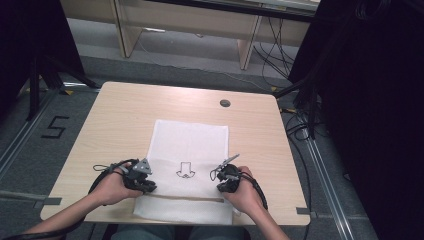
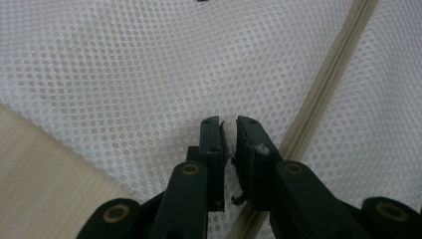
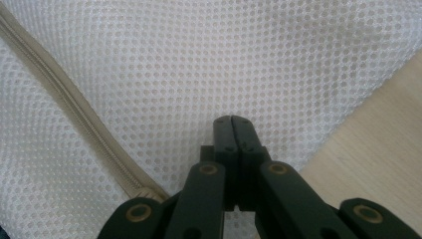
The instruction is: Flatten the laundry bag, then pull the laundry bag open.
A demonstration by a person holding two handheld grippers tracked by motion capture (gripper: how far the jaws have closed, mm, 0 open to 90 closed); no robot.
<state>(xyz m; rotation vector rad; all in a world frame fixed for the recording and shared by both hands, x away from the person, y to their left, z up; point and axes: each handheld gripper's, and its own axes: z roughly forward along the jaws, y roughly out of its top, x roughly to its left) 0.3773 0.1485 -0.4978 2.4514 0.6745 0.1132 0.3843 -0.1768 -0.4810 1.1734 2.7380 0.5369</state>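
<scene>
A lab or recording room: bare wooden table (image 1: pixel 120 120) on grey carpet, floor marked with a taped "5" (image 1: pixel 54 127), loose cables (image 1: pixel 280 47), black curtains (image 1: pixel 370 100), tripod legs (image 1: pixel 37 82), plain desks (image 1: pixel 200 25) behind.

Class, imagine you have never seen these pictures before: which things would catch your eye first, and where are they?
First comes the white mesh bag lying flat in the middle of the wooden table, with a small black drawing printed on it. Next, the left gripper and right gripper sit on the bag's near corners, beside its beige zipper. The right gripper's jaws are shut; the left's stand slightly apart.
</scene>
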